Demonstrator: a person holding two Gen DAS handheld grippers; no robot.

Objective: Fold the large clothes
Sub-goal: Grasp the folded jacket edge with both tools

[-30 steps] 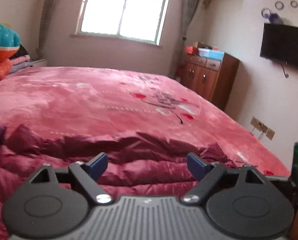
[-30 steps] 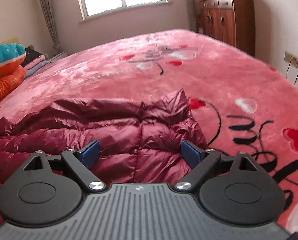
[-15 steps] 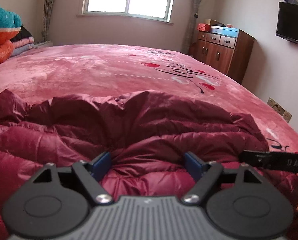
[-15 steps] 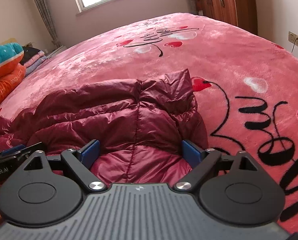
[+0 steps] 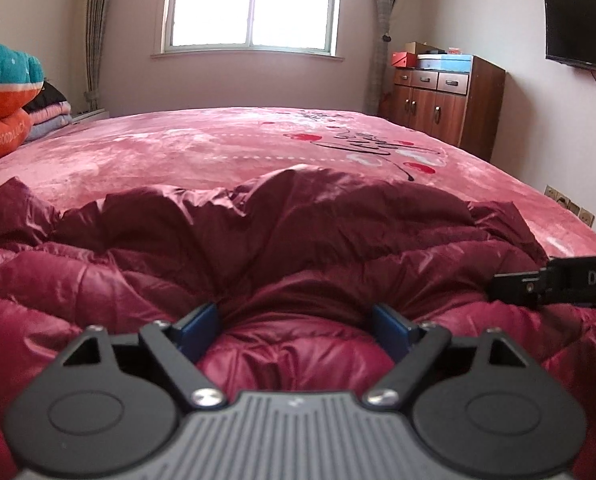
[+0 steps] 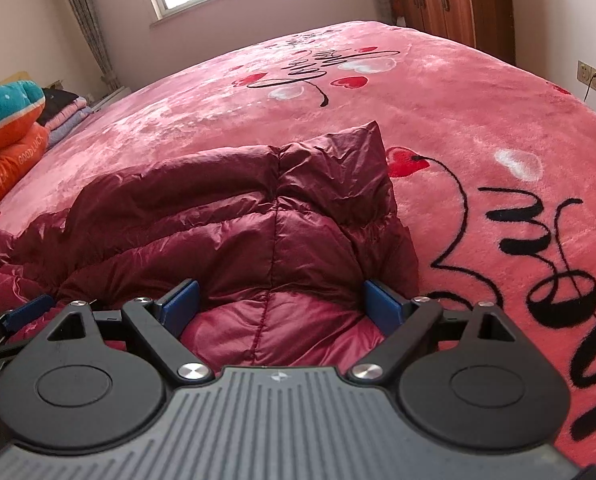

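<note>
Left gripper (image 5: 296, 326): fingers (image 5: 198, 330) spread wide, nothing clamped, both blue pads pressed down into the puffed fabric of the dark red down jacket (image 5: 258, 248), a bulge of quilting rising between them. Right gripper (image 6: 280, 304): fingers (image 6: 180, 306) likewise released and apart, set down on the jacket's near edge, straddling a stitched seam that ran straight away from the camera.

Beside the jacket's near right part, in the left view, the black arm of the right gripper (image 5: 558, 284) reached in from the edge (lettering on it only partly readable). In the right view the left gripper (image 6: 22, 316) showed at the jacket's near left, one blue pad against the fabric.

The jacket lay crumpled on the bed (image 6: 478, 128), spread sideways across its near end, glossy, quilted in horizontal channels, its far edge humped and wrinkled; one corner stood up in a peak at the far right of the garment.

Beyond the jacket, the pink blanket carried black script and red and white hearts (image 6: 350, 68). Left of the jacket and farther back, a stack of folded bedding, teal over orange (image 6: 6, 128). Past the jacket's far right, a wooden cabinet (image 5: 446, 104) against the wall, boxes on top. Farthest behind the jacket, a bright window (image 5: 252, 4) with curtains, and a wall-mounted television (image 5: 582, 28) to its right.
</note>
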